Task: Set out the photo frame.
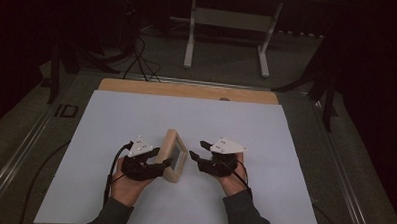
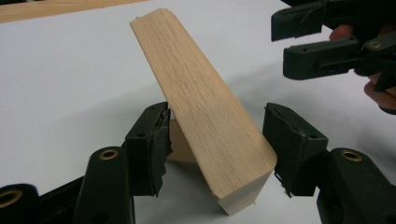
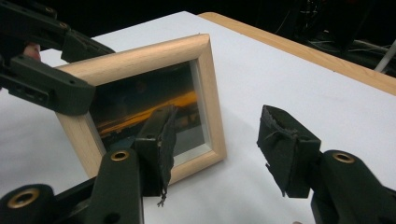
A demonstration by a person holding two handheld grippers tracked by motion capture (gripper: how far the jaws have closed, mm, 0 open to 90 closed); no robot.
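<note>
The left gripper (image 1: pixel 161 160) has its jaws spread to either side of the wooden picture frame (image 1: pixel 174 155); in the left gripper view its pads (image 2: pixel 156 142) flank the frame's (image 2: pixel 205 116) edge with a small gap showing on the right, so whether they press the wood cannot be told. The right gripper (image 1: pixel 195 155) sits just beside the frame's glass face, jaws apart and holding nothing, with a narrow strip of bare sheet between its tips and the frame.

The frame stands upright, tilted back, between the two grippers. It is pale, straight-grained wood with rounded corners; in the right gripper view the glass (image 3: pixel 149 112) carries a dark picture with an orange band. No writing is legible anywhere on it.

Outward from both hands, a smooth white sheet (image 1: pixel 111 119) spreads wide and bare on all sides. Its far edge meets a light wooden table rim (image 1: pixel 187 90). Beyond that lies a dim floor with a white table stand (image 1: pixel 228 23) and black cables (image 1: pixel 138 55).
</note>
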